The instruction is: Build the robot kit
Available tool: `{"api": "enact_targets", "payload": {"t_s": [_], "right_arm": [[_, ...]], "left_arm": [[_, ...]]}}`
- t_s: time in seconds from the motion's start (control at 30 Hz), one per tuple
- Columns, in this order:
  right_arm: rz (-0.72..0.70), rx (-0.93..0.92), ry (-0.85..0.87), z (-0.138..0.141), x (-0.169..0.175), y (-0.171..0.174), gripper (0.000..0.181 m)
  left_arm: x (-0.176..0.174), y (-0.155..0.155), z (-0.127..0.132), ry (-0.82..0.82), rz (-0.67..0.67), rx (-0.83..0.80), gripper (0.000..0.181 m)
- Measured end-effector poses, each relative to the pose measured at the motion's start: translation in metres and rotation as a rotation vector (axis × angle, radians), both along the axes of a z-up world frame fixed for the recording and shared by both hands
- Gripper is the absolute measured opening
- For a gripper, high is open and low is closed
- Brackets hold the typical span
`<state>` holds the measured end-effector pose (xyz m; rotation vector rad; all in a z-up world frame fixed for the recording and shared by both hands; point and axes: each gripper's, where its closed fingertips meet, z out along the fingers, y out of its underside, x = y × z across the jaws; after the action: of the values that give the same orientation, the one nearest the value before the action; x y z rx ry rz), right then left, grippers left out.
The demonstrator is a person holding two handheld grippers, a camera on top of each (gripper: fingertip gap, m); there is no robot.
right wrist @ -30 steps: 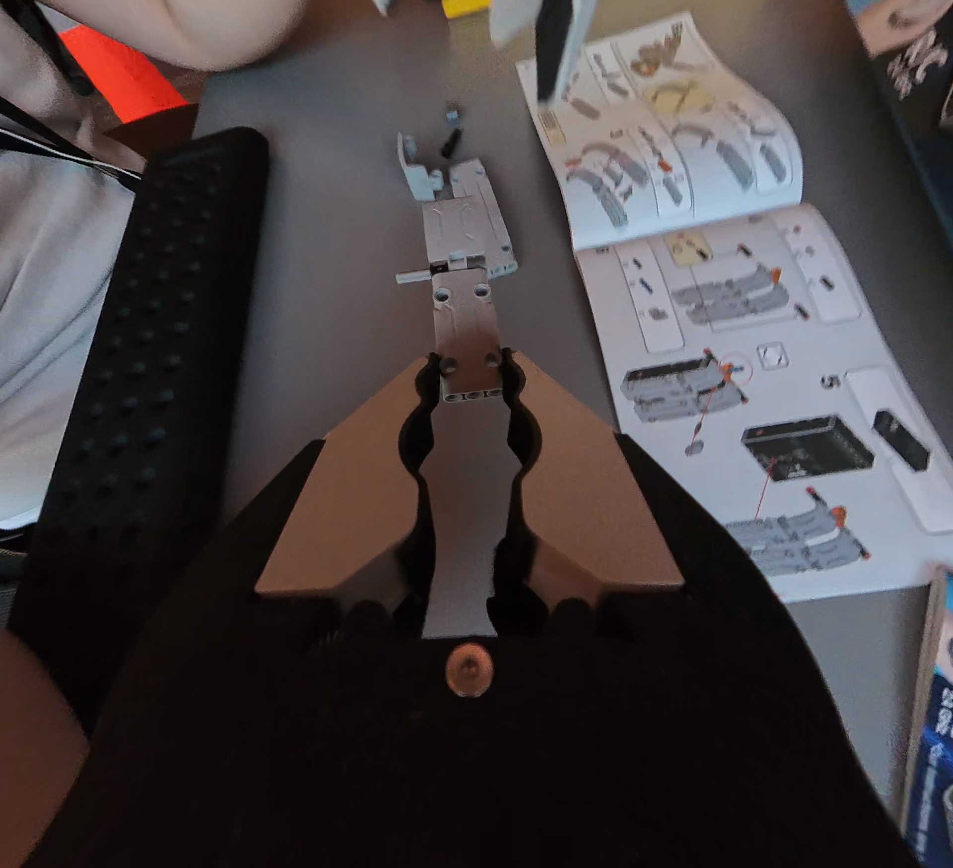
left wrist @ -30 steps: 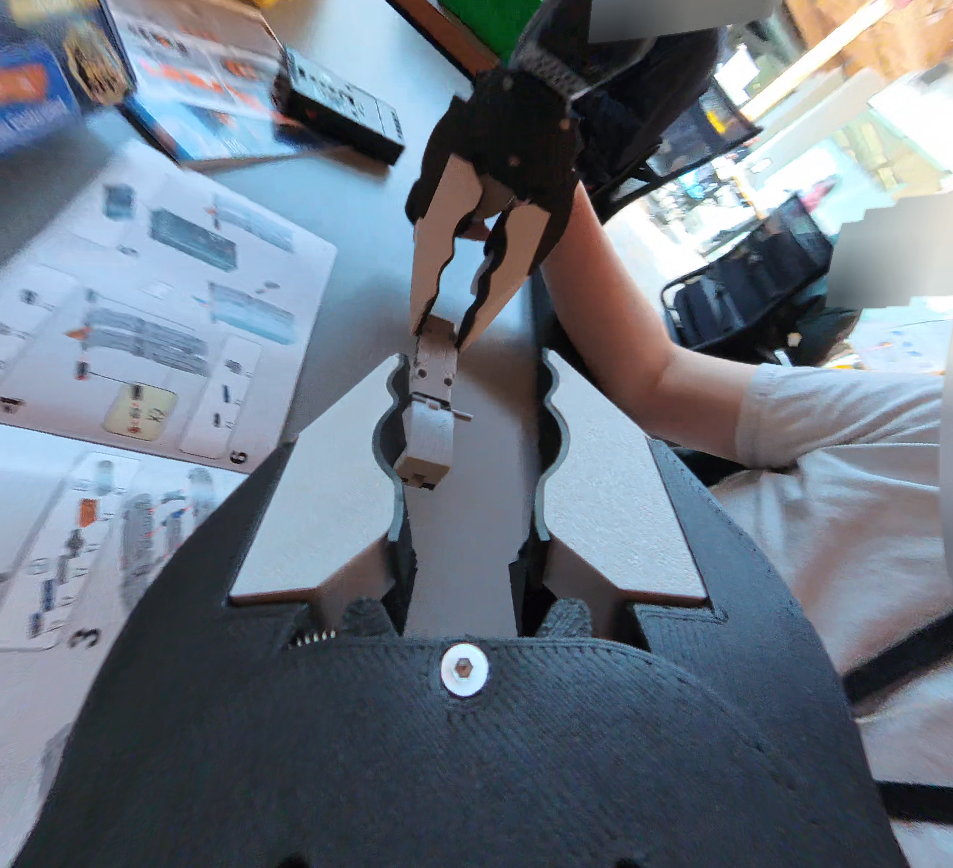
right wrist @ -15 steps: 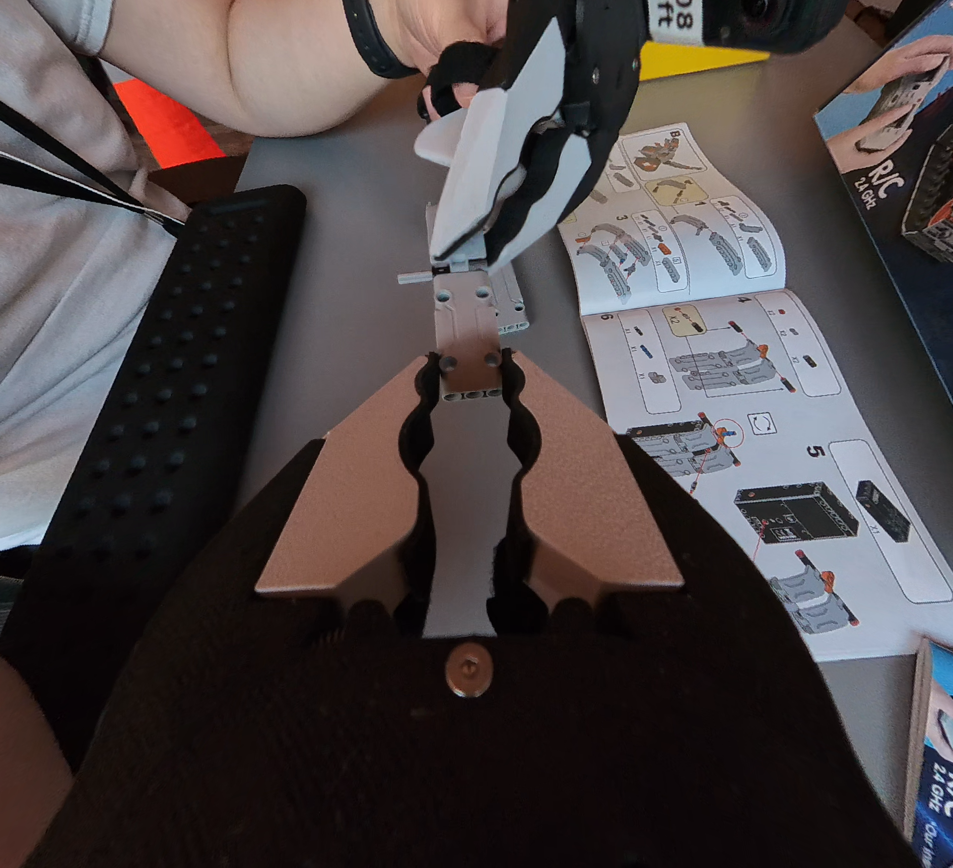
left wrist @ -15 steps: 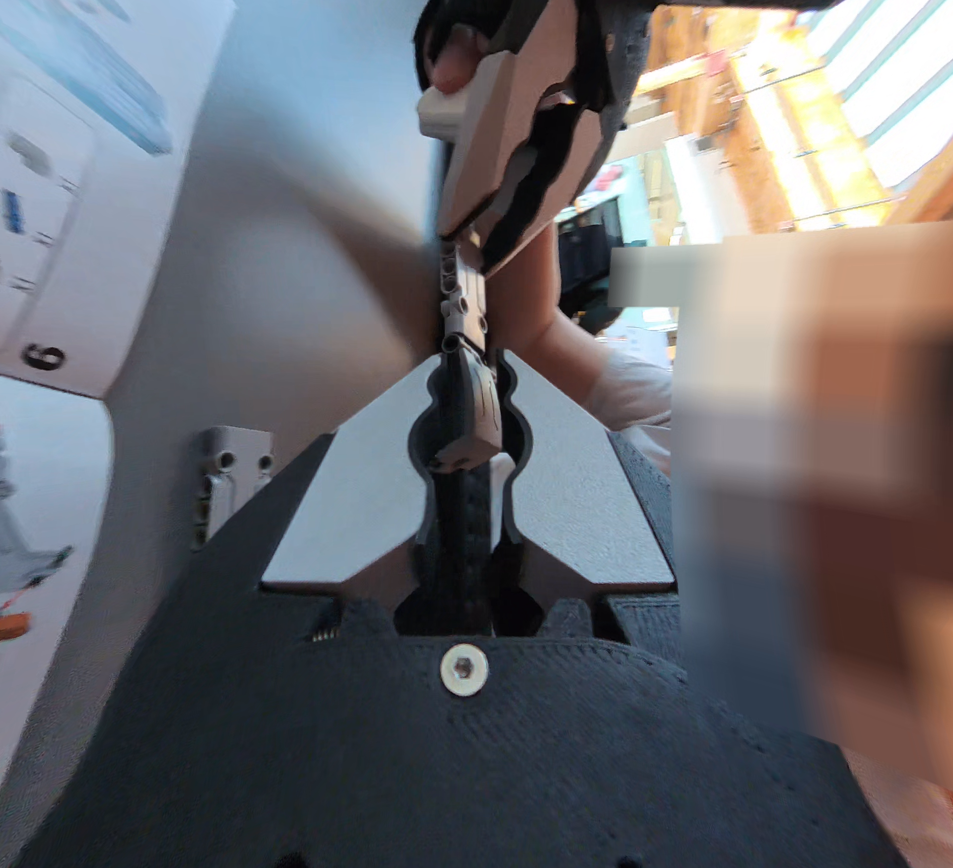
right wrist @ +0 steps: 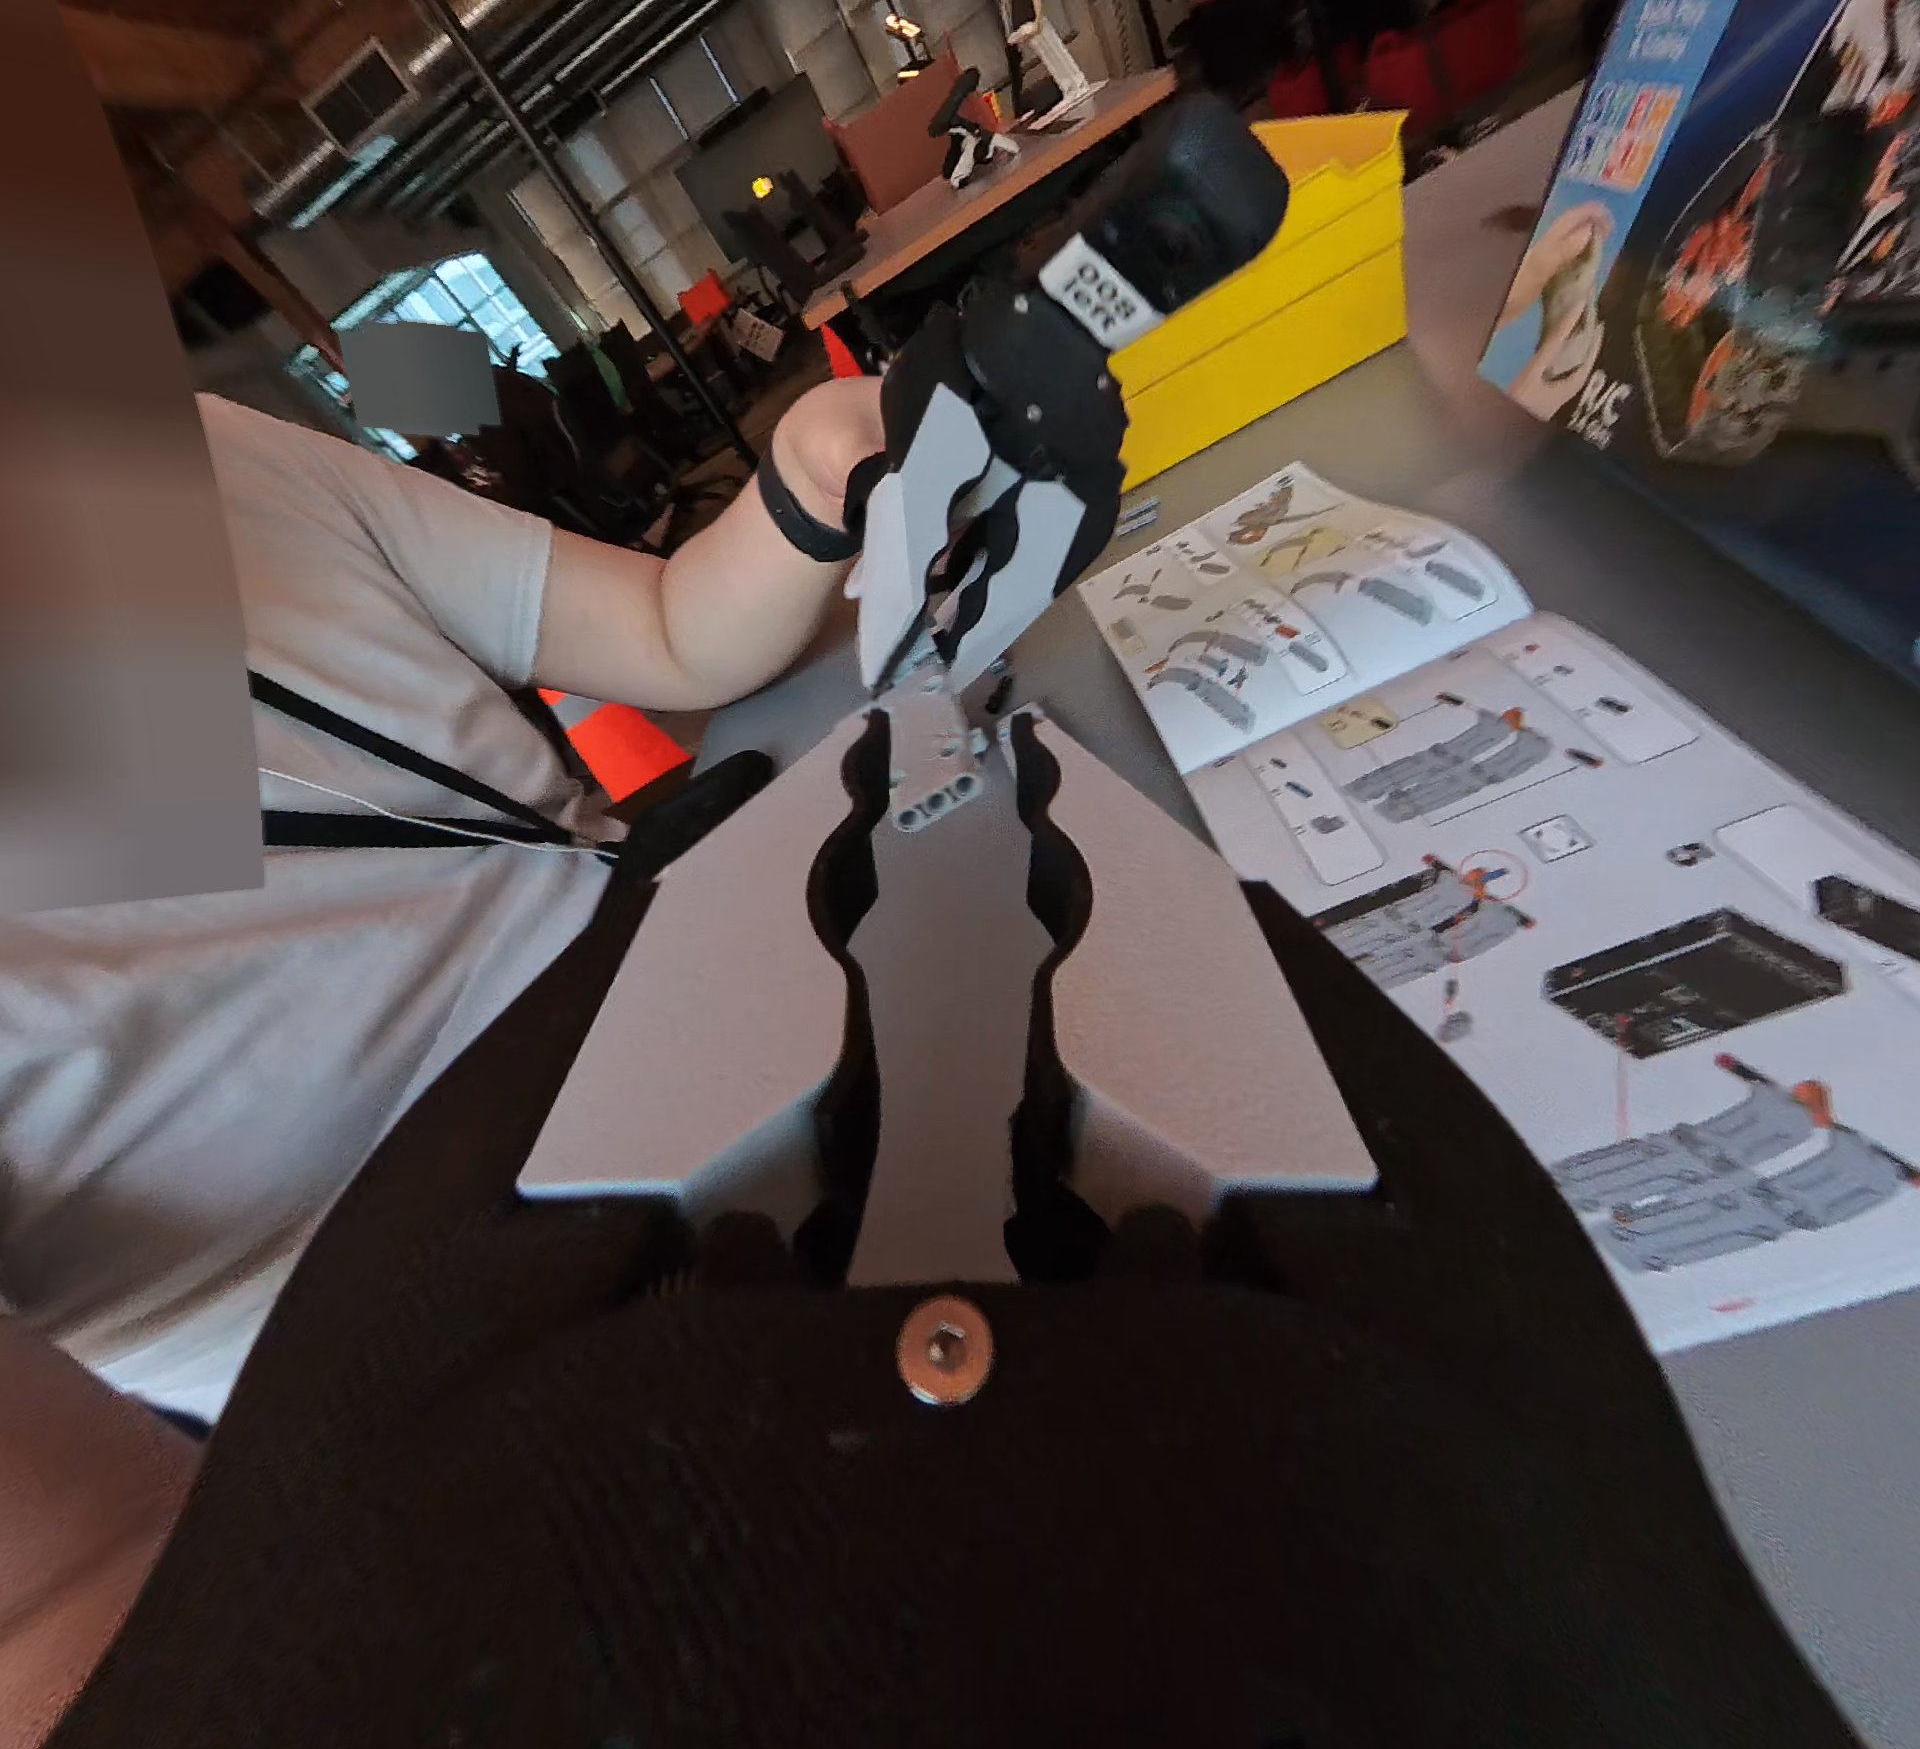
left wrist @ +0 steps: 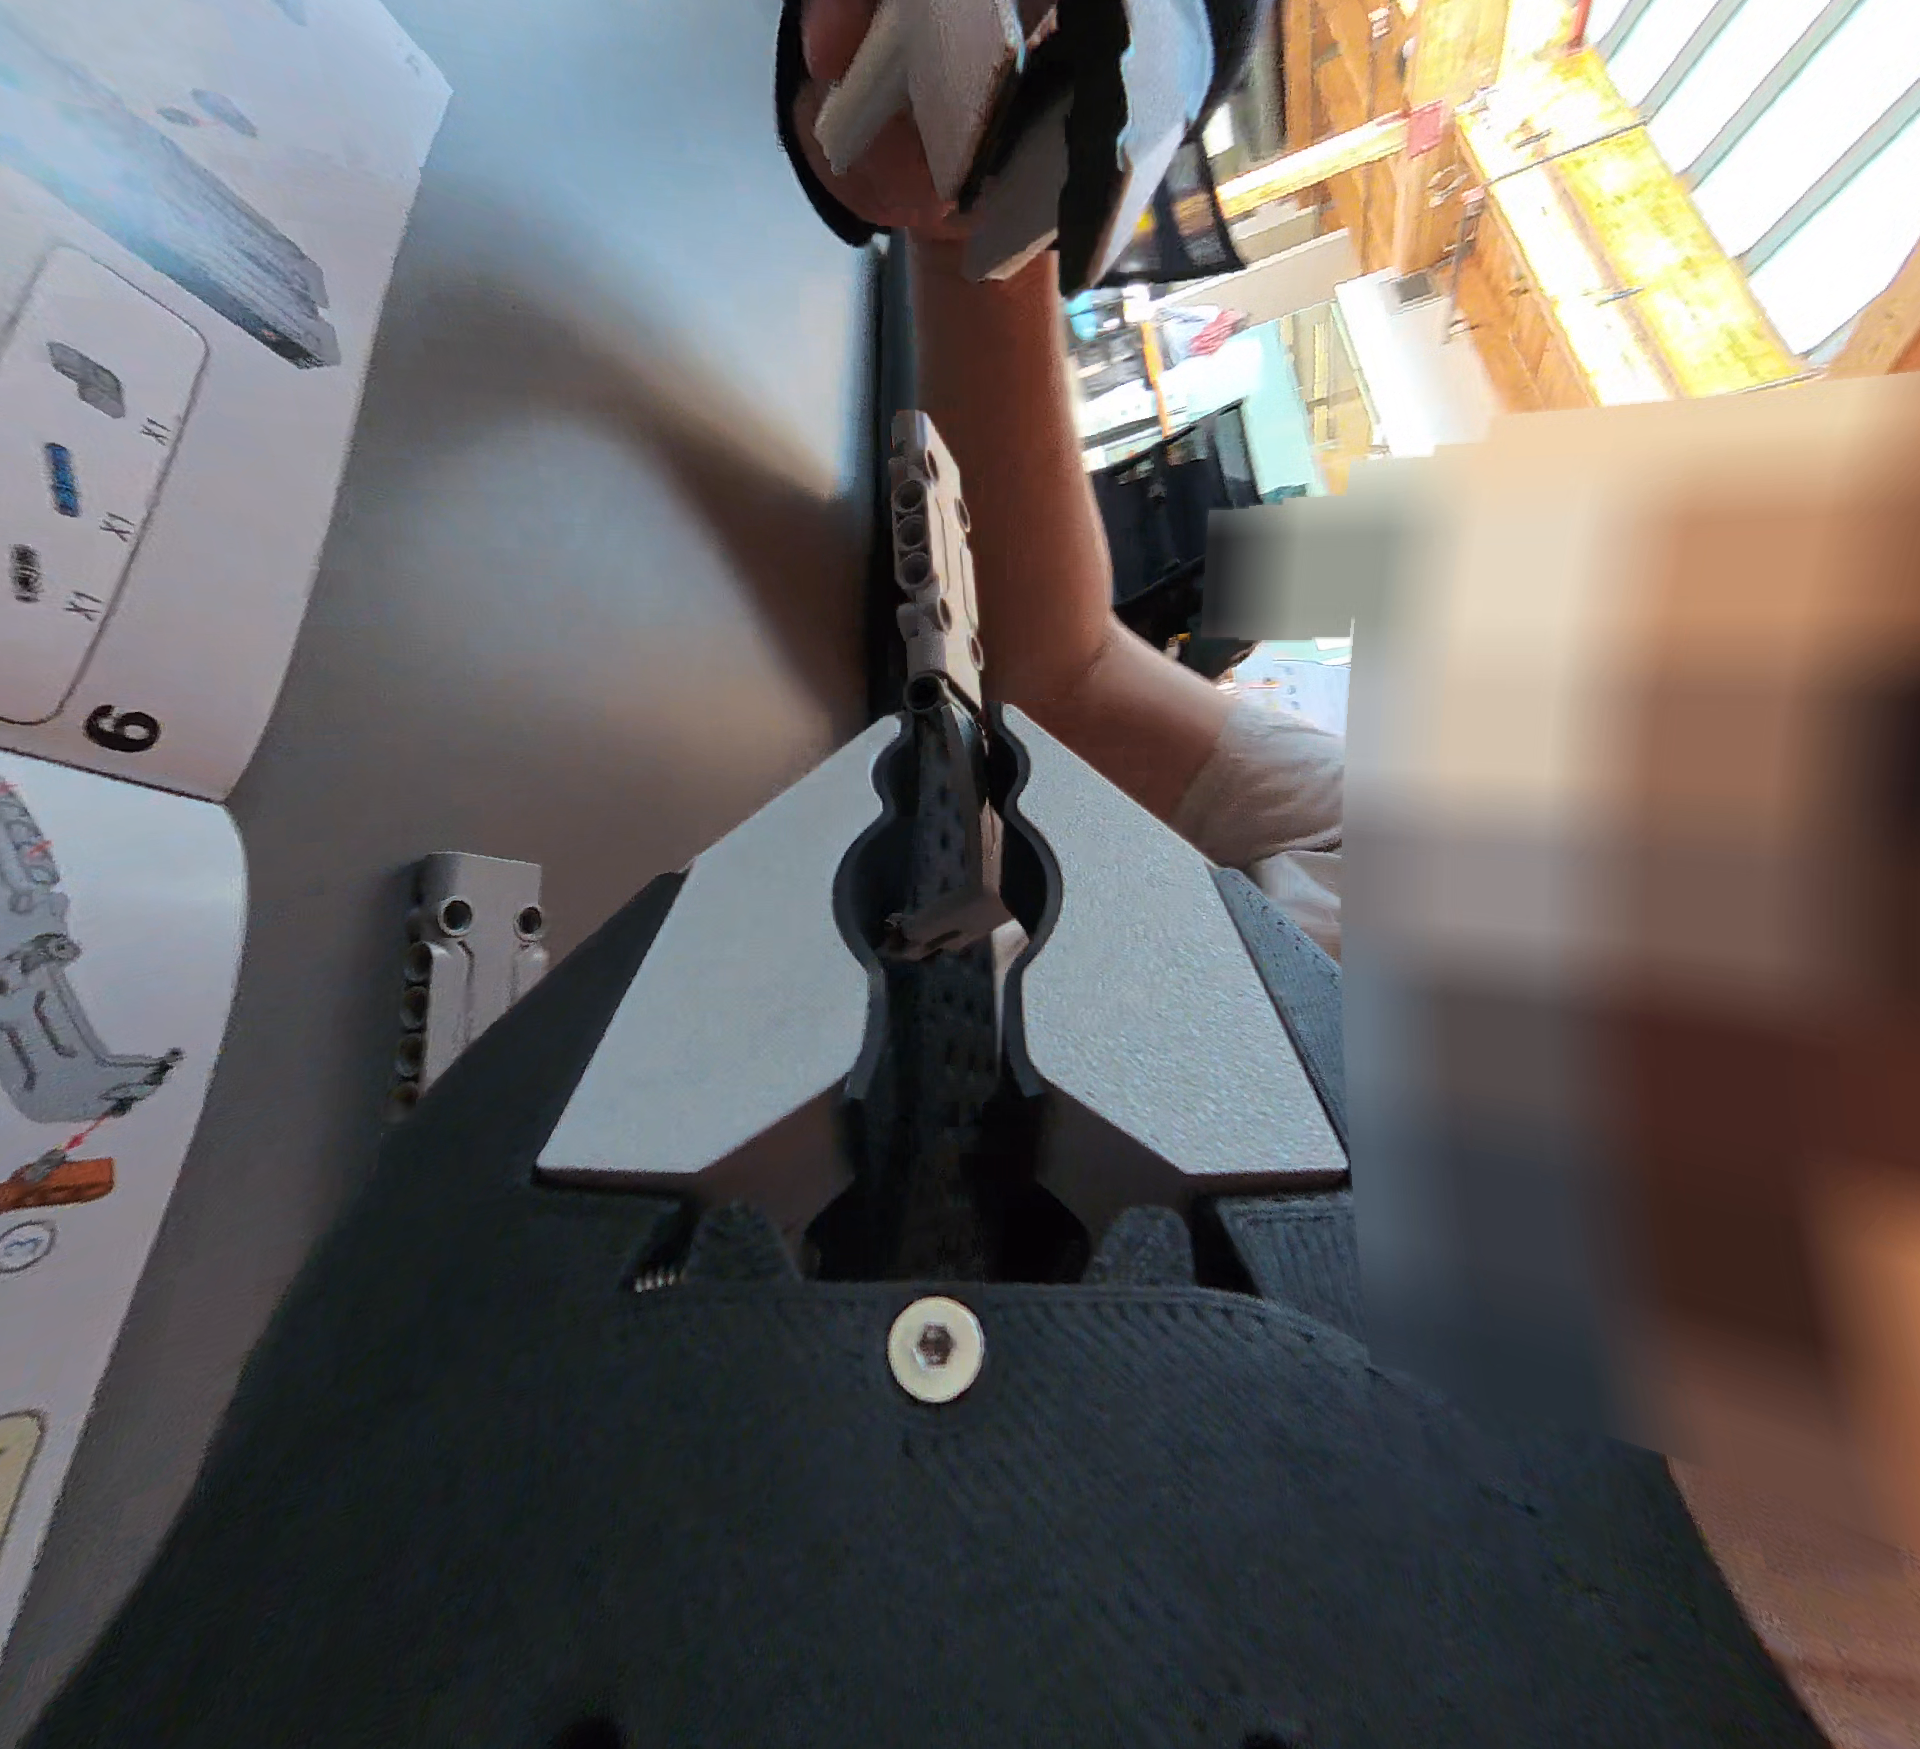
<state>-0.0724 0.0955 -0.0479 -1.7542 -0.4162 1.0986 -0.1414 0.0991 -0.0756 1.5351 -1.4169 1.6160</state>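
Observation:
My left gripper (left wrist: 945,728) is shut on a grey building-brick assembly (left wrist: 930,546), which sticks out past its fingertips above the grey table (left wrist: 623,452). The right wrist view shows the same: the left gripper (right wrist: 914,660) pinches the far end of the assembly (right wrist: 935,764). My right gripper (right wrist: 945,728) is open, with its tips either side of the assembly's near end and not touching it. In the left wrist view the right gripper (left wrist: 987,224) is held off beyond the assembly's free end. A second grey brick piece (left wrist: 468,951) lies on the table to the left.
An open instruction booklet (right wrist: 1455,764) lies on the table to the right and also shows in the left wrist view (left wrist: 156,452). A yellow bin (right wrist: 1278,317) and a printed box (right wrist: 1766,193) stand behind it. A black studded pad (right wrist: 696,806) lies by the person's body.
My left gripper closed on the assembly and lifted it off the table. My right gripper, shut on its end before, opened and drew back from it.

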Motion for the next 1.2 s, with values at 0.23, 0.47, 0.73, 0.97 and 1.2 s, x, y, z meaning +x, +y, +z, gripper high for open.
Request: {"api": "enact_targets", "payload": {"t_s": [0.23,0.47,0.73,0.97,1.2], "right_arm": [[0.113,-0.045,-0.221,-0.03,-0.054,0.009,0.065],[0.316,-0.091,-0.222,-0.038,-0.095,-0.007,0.006],[0.311,-0.026,-0.305,-0.048,-0.12,-0.014,0.006],[0.327,-0.06,-0.267,-0.05,-0.133,-0.017,0.006],[0.385,-0.041,-0.184,-0.048,-0.152,-0.036,0.006]], "left_arm": [[-0.006,0.008,-0.006,-0.297,-0.043,0.665,0.011],[-0.031,-0.01,-0.007,-0.415,-0.118,0.774,0.01],[-0.058,-0.023,-0.012,-0.44,0.0,0.52,0.018],[-0.067,-0.021,-0.014,-0.507,0.099,0.52,0.011],[-0.088,-0.043,-0.011,-0.588,-0.023,0.467,0.011]]}}
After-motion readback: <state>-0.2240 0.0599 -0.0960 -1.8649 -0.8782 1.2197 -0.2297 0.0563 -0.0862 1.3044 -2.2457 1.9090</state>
